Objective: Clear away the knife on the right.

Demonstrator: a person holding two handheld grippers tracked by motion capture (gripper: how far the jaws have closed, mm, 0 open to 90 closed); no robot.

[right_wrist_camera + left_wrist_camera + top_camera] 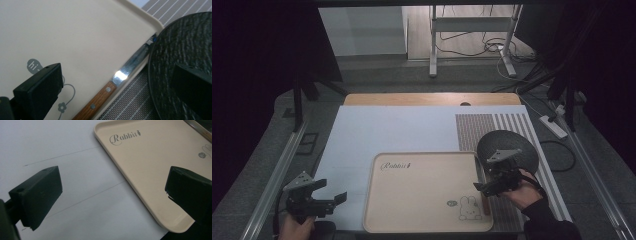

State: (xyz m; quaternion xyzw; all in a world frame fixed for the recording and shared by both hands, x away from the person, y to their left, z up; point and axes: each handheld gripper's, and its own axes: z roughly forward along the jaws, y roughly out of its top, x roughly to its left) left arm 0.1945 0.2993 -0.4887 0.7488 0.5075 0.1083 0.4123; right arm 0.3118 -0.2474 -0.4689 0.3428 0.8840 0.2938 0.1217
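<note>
Your right hand-held gripper (117, 87) (jaws wide, empty) straddles the knife (110, 87) on the tray (87, 37) rim; closing off-centre could tip it against the plate (185, 50).

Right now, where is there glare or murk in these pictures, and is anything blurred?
High view: dark around the edges, the tray evenly lit. Right gripper view: a bright glint on the knife blade, its wooden handle sharp, the near jaws soft. Left gripper view: even light, faint creases on the white sheet, no glare.
</note>
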